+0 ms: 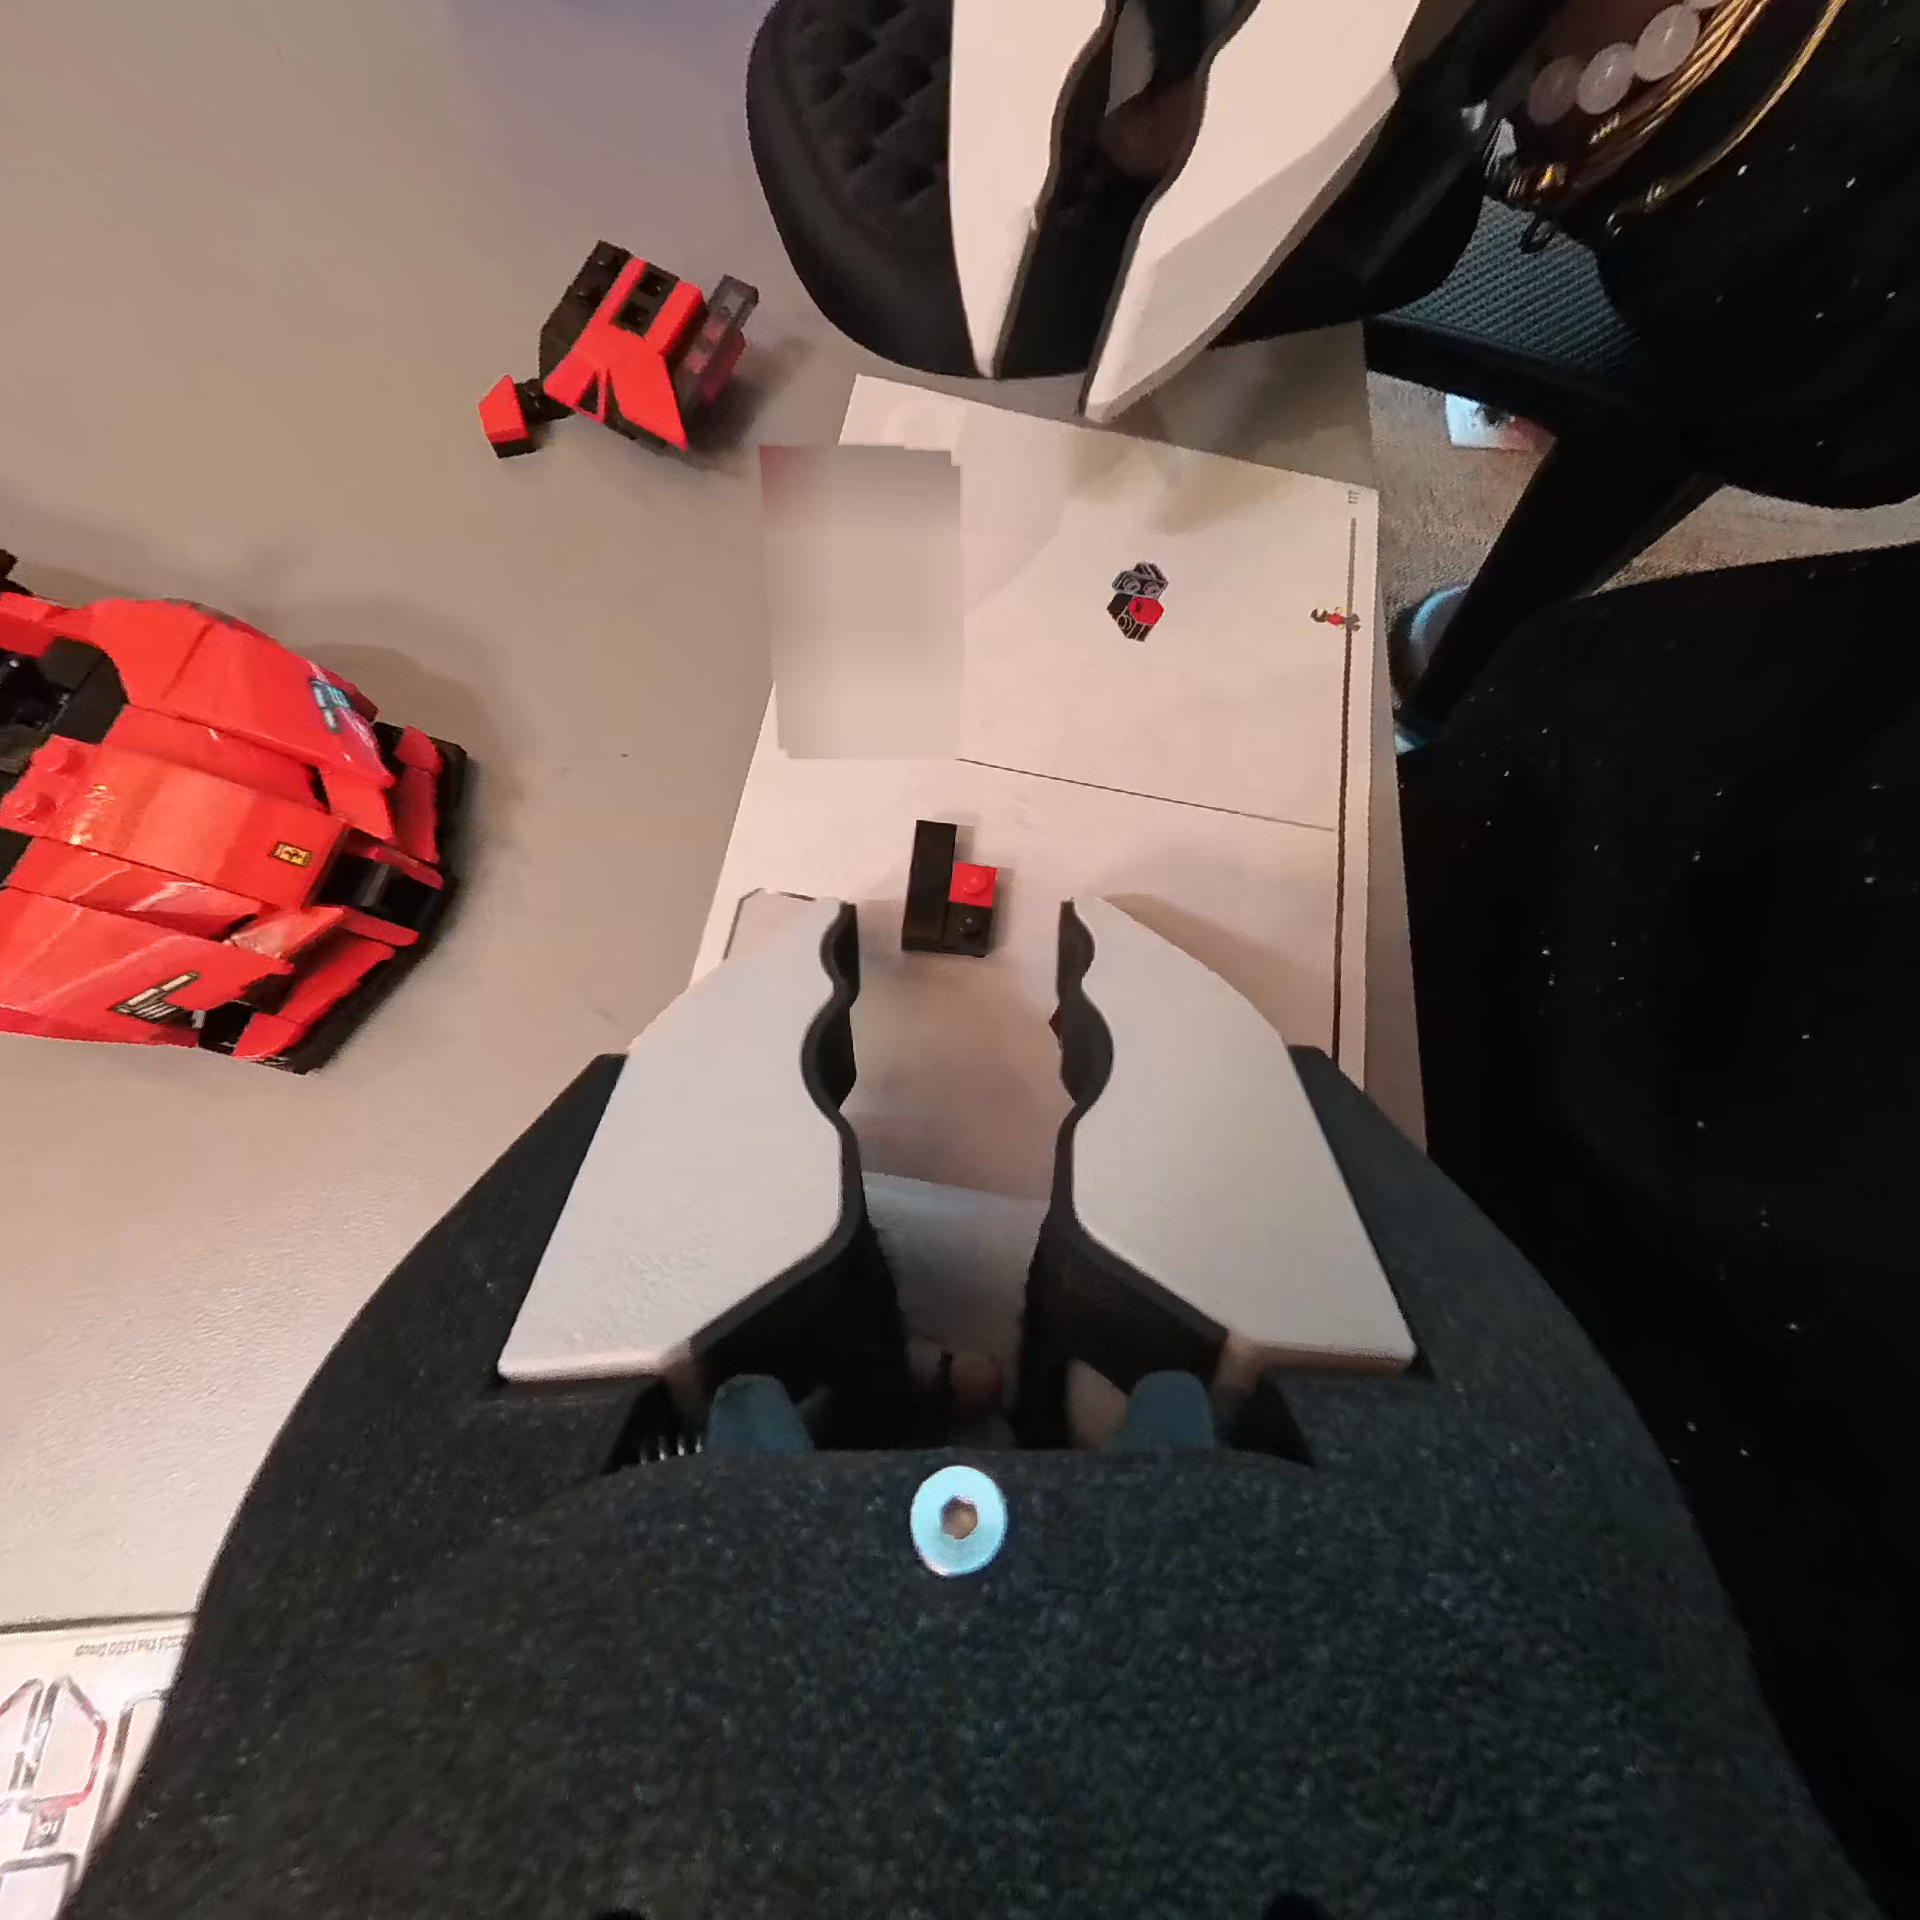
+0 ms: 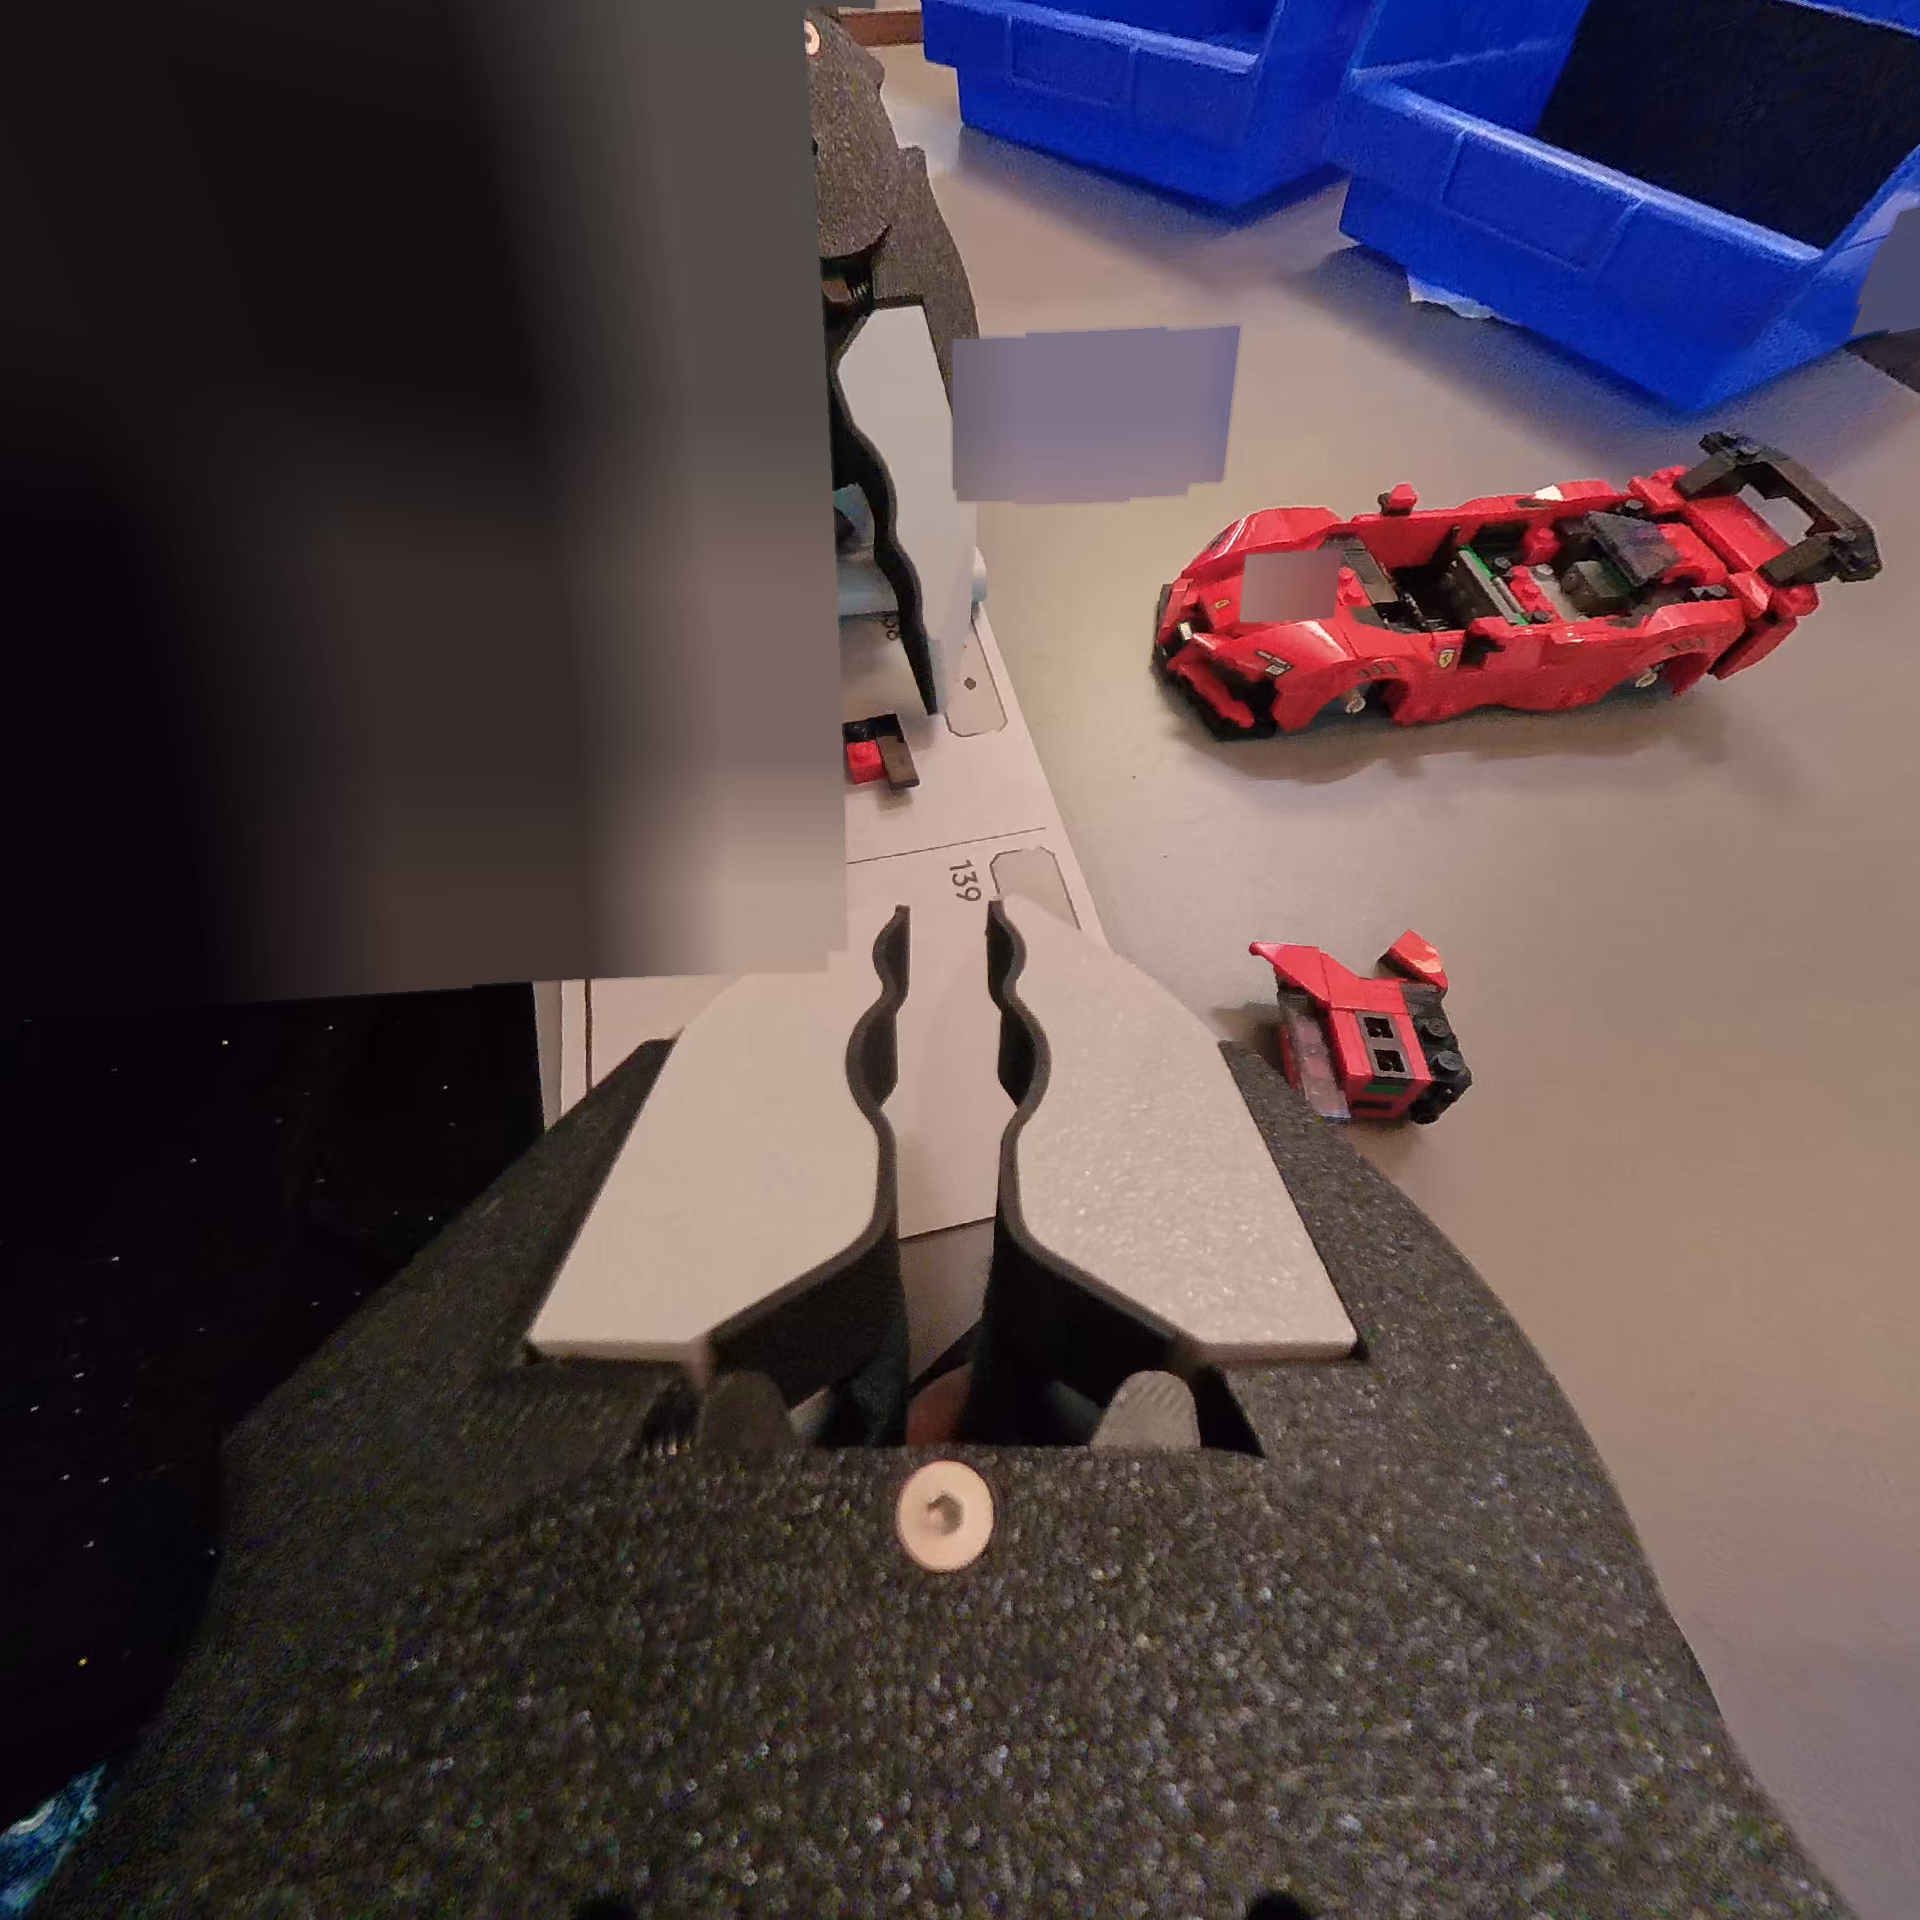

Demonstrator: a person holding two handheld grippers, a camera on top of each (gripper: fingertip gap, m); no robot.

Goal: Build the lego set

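Count: one red toy car (image 2: 1496, 603), mostly built, cockpit open on top. One loose red-and-black sub-assembly (image 2: 1361, 1029) on its side, well apart from the car. One small black-and-red brick cluster (image 1: 948, 891) lying on the open instruction booklet (image 1: 1164, 707). Two blue bins (image 2: 1455, 135) at the far edge of the table (image 2: 1455, 1351). A second printed sheet (image 1: 62, 1745) peeks in at the lower left of the left wrist view.

Left tongs (image 1: 956, 914): spread wide, holding nothing, low over the booklet, tips just short of the brick cluster, which sits in line with the gap between them.

Right tongs (image 2: 948, 914): narrow gap between the tips, holding nothing, hovering over the near edge of the booklet. In the left wrist view they come in from the opposite side, tips pointed down at the page. The two tongs face each other across the booklet.

Surface: plain grey table, booklet at its edge. Beyond the edge, carpet (image 1: 1455, 416) and dark chair parts.
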